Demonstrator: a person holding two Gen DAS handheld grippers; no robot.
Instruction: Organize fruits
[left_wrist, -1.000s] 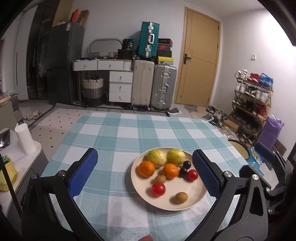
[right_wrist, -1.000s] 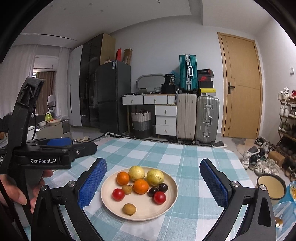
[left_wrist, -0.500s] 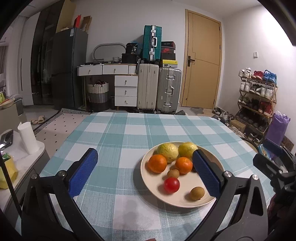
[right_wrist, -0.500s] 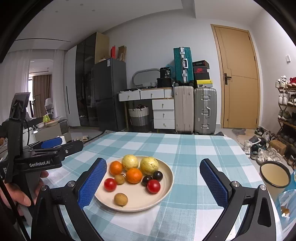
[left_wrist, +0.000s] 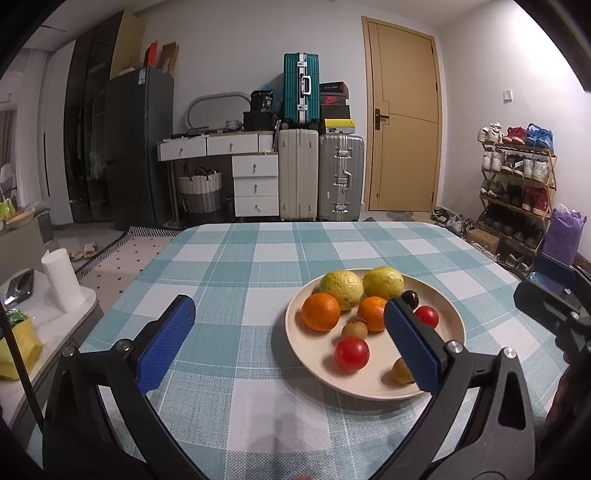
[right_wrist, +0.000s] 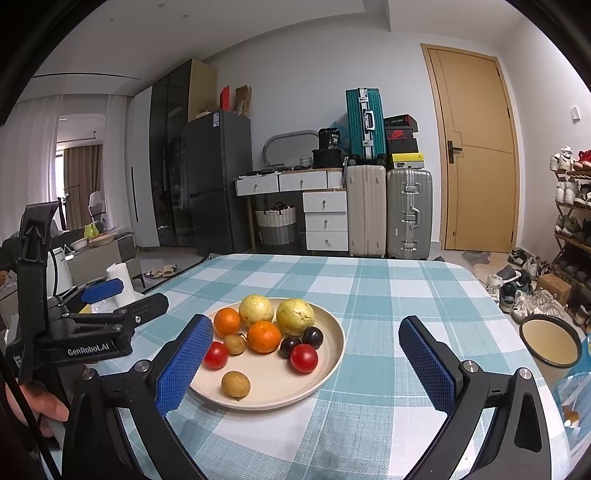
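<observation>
left gripper (left_wrist: 288, 341): jaws spread wide, nothing between the blue pads but checked tablecloth (left_wrist: 236, 266). its right pad (left_wrist: 412, 349) stands in front of the cream plate (left_wrist: 448, 314) and hides part of a brown longan (left_wrist: 400, 371) near the plate's front rim.

right gripper (right_wrist: 304, 363): jaws likewise released and empty. its left pad (right_wrist: 184, 363) overlaps the plate's (right_wrist: 332, 328) left rim; most of the plate lies between the pads, toward the left one.

fruit, all on the plate. ahead of the right gripper: two yellow-green guavas (right_wrist: 256, 310) at the back, touching; an orange (right_wrist: 227, 321) left of them; a second orange (right_wrist: 264, 336) just in front; two dark plums (right_wrist: 313, 336) to the right of it; a red tomato (right_wrist: 304, 358) in front of the plums; another red tomato (right_wrist: 215, 355) against the left pad; a small longan (right_wrist: 235, 343) between that tomato and the second orange; a second longan (right_wrist: 235, 384) alone near the front rim.

beyond the right pad (right_wrist: 428, 365), off the table's right edge, a round dark-rimmed bowl (right_wrist: 548, 341). the left gripper's body shows at the far left of the right view.
</observation>
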